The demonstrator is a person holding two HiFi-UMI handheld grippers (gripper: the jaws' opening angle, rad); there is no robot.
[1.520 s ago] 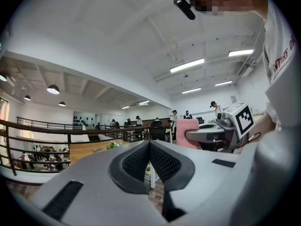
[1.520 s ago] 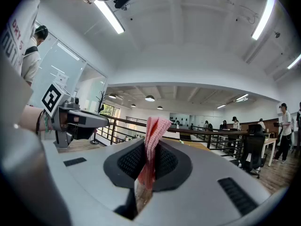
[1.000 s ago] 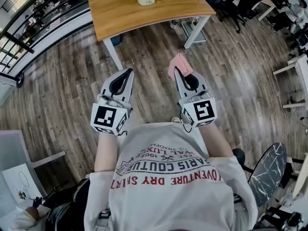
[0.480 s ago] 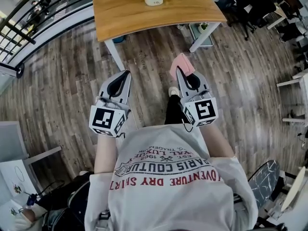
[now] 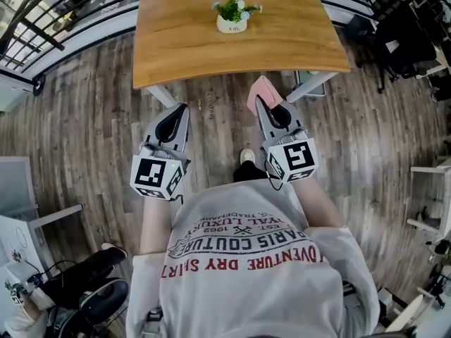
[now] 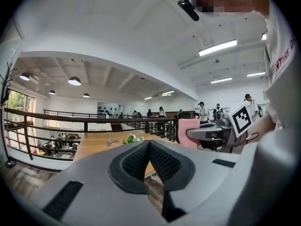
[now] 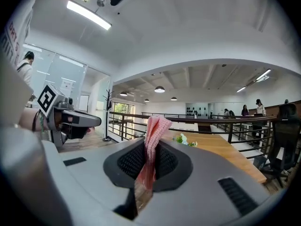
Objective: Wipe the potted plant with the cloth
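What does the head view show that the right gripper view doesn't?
Only the head view: the person's shoe and a table leg. Only the right gripper view: ceiling lamps and distant people. Both: the cloth held in the right gripper, the plant, the table, the left gripper.

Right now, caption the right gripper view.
Right gripper clamps pink knitted cloth, facing leafy potted plant on wooden table.
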